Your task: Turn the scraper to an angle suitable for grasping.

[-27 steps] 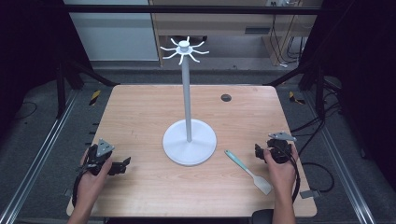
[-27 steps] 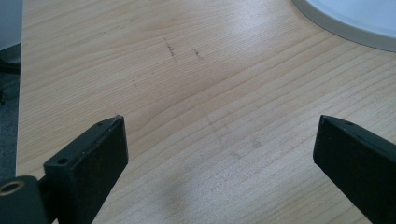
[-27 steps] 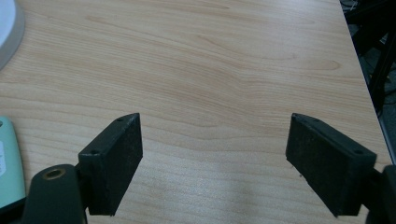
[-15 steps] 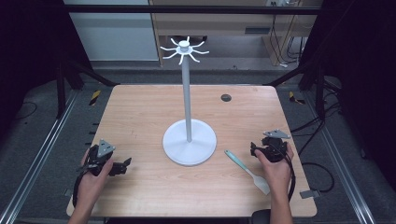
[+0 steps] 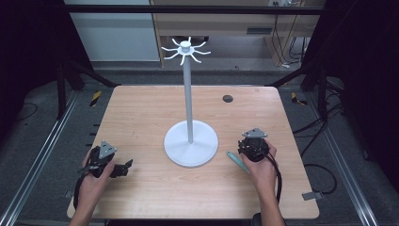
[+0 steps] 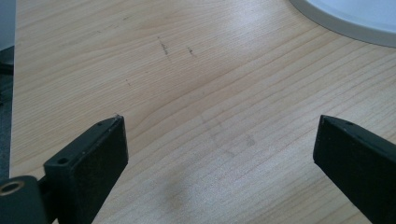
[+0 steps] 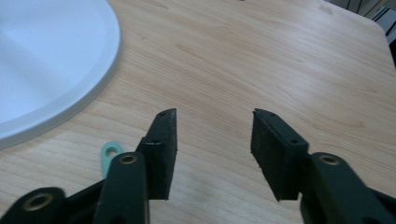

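Note:
A white stand rises from a round base [image 5: 191,143] at the table's middle, with a ring of hooks [image 5: 186,48] at the top. A teal spatula [image 5: 236,161] lies right of the base, its far part hidden under the person's right hand. My right gripper [image 5: 253,145] hovers just beside the spatula's handle. In the right gripper view the jaws [image 7: 215,114] stand open over bare wood, with the teal handle end [image 7: 111,154] at their left and the base [image 7: 51,60] beyond. My left gripper [image 5: 124,168] is open near the front left, its jaws [image 6: 219,120] wide over bare wood.
A small dark round disc [image 5: 227,98] sits on the wooden table [image 5: 141,117] toward the back right. Metal rails run along both sides of the table, and cables lie on the floor at the right.
The right hand has moved left and a little forward, up to the spatula and over its blade end. The left hand has stayed almost in place.

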Demonstrator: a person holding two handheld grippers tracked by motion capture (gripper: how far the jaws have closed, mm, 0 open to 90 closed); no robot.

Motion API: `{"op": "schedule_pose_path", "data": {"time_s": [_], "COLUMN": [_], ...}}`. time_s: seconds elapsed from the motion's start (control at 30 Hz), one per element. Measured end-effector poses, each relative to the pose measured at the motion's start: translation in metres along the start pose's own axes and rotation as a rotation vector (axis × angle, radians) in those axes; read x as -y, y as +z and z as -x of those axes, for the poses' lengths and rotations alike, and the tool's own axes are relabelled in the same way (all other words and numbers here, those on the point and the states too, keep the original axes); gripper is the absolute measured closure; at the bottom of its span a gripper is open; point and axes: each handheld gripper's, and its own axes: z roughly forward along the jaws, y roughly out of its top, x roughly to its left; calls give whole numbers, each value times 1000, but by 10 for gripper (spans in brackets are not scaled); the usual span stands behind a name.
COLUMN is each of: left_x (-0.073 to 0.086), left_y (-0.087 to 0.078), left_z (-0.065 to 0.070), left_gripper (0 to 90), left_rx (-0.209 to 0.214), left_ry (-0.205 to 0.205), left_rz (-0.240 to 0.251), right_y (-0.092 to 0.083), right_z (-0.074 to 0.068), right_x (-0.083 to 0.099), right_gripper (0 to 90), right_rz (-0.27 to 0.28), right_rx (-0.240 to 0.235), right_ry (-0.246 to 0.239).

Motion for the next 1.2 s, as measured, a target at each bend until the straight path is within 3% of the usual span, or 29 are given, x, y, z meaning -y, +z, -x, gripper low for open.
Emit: {"op": "schedule_pose_path", "data": {"time_s": [0.1, 0.2, 0.47, 0.7, 1.2], "left_x": [0, 0, 0, 0, -1], "left_y": [0, 0, 1, 1, 1], "left_z": [0, 0, 0, 1, 2], "left_gripper": [29, 29, 29, 29, 29], "left_rx": [1, 1, 3, 5, 7], "left_ry": [1, 2, 4, 5, 9], "left_rz": [-1, -1, -3, -4, -5], "right_y": [4, 7, 13, 19, 23], "right_z": [-6, -7, -9, -9, -15], "right_x": [-1, 0, 2, 5, 7], "right_gripper": [656, 693, 900, 900, 900], "right_rz": [-50, -79, -161, -210, -243], "right_rx": [-32, -51, -122, -184, -225], "right_ry": [-24, -32, -24, -4, -18]}}
